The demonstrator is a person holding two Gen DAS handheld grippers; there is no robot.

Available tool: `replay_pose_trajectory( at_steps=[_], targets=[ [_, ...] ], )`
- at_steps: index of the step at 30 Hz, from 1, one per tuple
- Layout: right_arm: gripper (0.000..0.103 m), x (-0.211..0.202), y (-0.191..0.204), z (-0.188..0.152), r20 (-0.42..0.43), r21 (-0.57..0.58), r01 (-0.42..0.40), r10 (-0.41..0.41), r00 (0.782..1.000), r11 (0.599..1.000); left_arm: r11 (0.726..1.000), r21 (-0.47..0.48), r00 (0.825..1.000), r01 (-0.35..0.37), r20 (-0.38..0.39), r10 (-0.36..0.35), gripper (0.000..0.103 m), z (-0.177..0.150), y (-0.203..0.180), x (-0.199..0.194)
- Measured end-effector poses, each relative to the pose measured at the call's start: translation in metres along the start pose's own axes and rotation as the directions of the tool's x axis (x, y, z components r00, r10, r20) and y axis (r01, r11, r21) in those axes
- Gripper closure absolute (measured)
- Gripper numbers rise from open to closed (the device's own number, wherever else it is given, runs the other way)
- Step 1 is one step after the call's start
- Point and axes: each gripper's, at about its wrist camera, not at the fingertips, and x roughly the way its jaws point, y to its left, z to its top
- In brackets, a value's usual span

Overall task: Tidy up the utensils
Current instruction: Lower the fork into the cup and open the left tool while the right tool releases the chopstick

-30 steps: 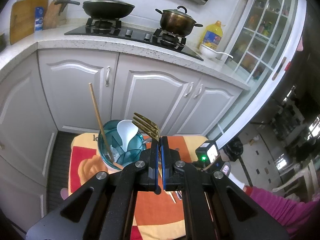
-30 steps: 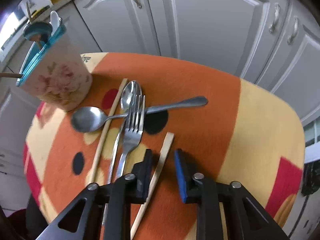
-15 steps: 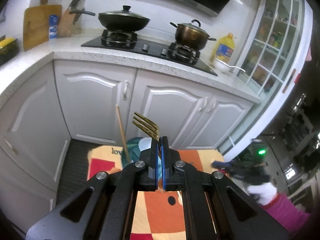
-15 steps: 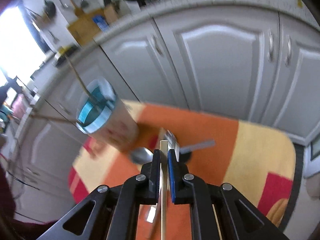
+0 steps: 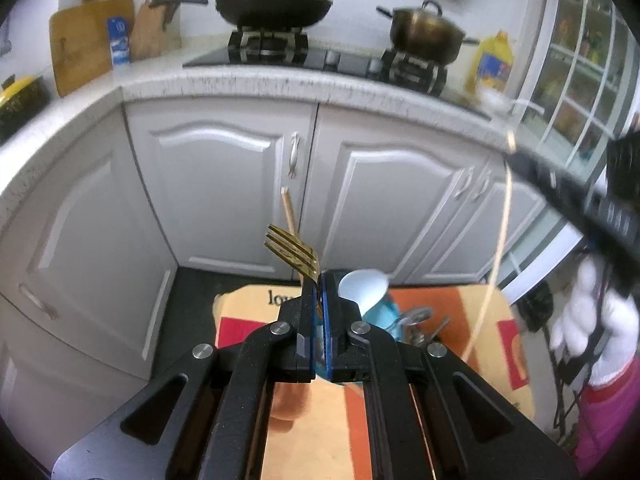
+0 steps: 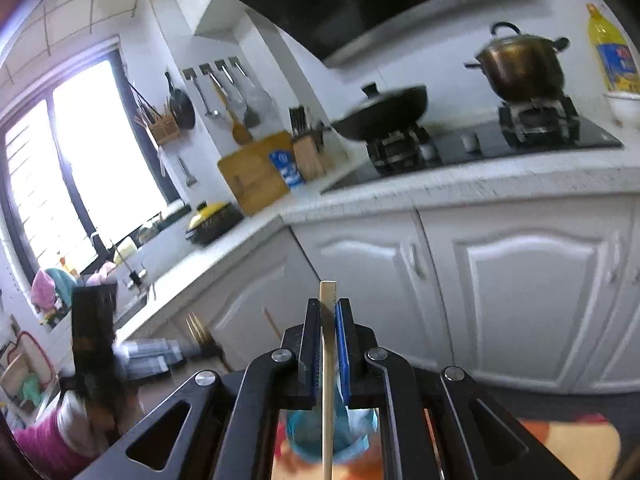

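Left tool (image 5: 319, 292): clamped on the handle of a gold metal fork (image 5: 292, 250), tines raised up and to the left of the tips.
Right tool (image 6: 328, 322): clamped on a pale wooden chopstick (image 6: 327, 380), which stands upright between the blue pads, its end just past the tips.
Blue-rimmed utensil cup (image 6: 352, 434): directly below the right tool, on the orange patterned counter (image 5: 316, 432); holds a white ceramic spoon (image 5: 364, 286) and another chopstick (image 5: 289, 212).
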Motion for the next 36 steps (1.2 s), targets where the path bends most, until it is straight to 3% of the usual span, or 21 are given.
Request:
replay_pose_trajectory(
  at_steps=[5, 15, 28, 33, 36],
  targets=[
    [0.096, 0.050, 0.003, 0.006, 0.019, -0.011, 0.010, -0.010, 1.000, 1.000, 1.000, 0.006, 0.999, -0.023, -0.042, 0.023, 0.102, -0.004, 0.005, 0.026],
    [0.096, 0.097, -0.019, -0.022, 0.042, -0.101, 0.114, -0.110, 0.993, 0.988, 0.998, 0.034, 0.994, -0.049, -0.091, 0.052, 0.102, -0.022, 0.002, 0.064],
    [0.096, 0.078, -0.024, -0.060, -0.117, -0.125, 0.070, -0.085, 0.990, 0.990, 0.999, 0.012, 0.992, -0.053, -0.115, 0.054, 0.102, -0.037, 0.001, 0.079],
    [0.096, 0.075, -0.019, -0.074, -0.191, -0.145, 0.061, -0.088, 0.978, 0.988, 0.999, 0.001, 0.991, -0.048, -0.122, 0.047, 0.101, -0.040, 0.000, 0.079],
    [0.096, 0.083, -0.022, -0.081, -0.269, -0.129, 0.057, -0.090, 0.959, 0.990, 0.999, 0.003, 0.990, -0.053, -0.130, 0.053, 0.094, -0.041, 0.000, 0.079]
  ],
)
